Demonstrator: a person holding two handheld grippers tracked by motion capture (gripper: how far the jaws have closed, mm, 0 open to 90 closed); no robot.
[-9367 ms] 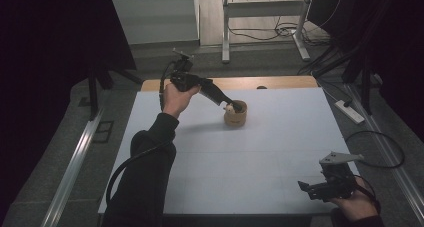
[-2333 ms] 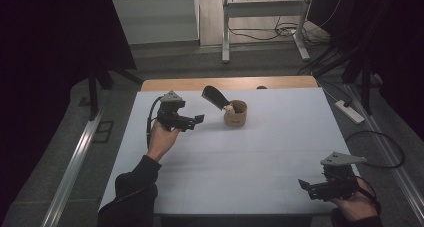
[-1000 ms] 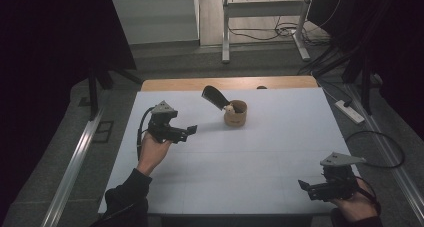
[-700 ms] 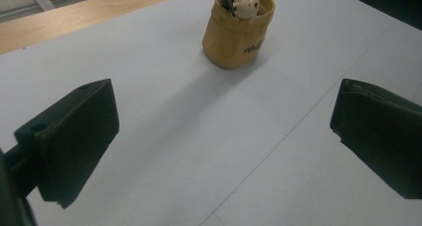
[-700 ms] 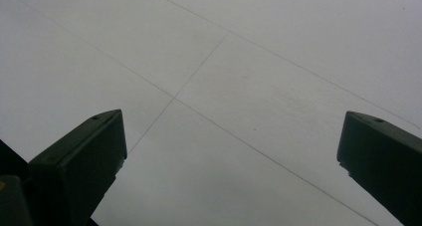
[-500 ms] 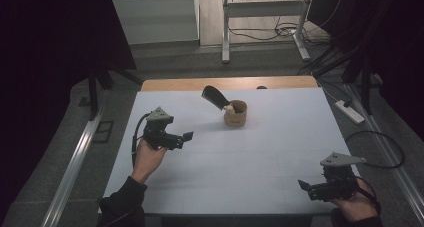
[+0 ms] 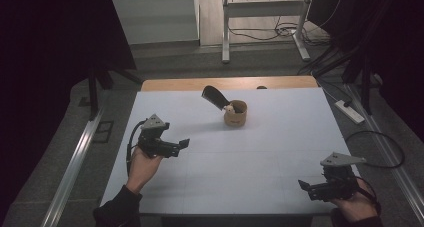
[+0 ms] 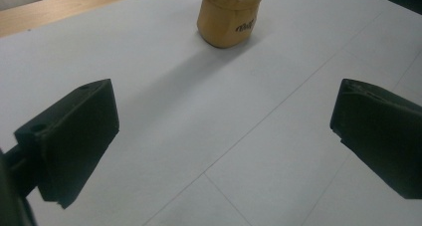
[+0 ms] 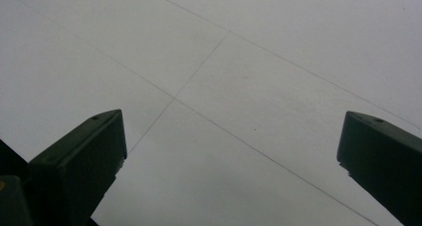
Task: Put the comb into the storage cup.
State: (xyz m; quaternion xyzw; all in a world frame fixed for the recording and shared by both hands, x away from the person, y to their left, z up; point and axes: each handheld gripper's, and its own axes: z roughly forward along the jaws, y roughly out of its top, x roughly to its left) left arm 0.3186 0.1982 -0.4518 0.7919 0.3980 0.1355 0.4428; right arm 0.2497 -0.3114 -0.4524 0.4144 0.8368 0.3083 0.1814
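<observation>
Two hand-held grippers hovered over a white table (image 7: 260, 187), both empty.

Left gripper (image 7: 181, 145), jaws spread wide, sat near the left edge, well apart from a tan cylindrical cup (image 7: 235, 113) standing toward the far middle. A dark, glossy scoop-shaped tool (image 7: 214, 96) leaned out of the cup; a pale object inside was too small to identify. Right gripper (image 7: 304, 185), jaws also spread, hung over the matte, faintly gridded tabletop near the right corner.

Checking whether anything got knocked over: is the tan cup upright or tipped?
Upright. The tan cup stands on its base on the table, a dark utensil leaning out of it.
</observation>
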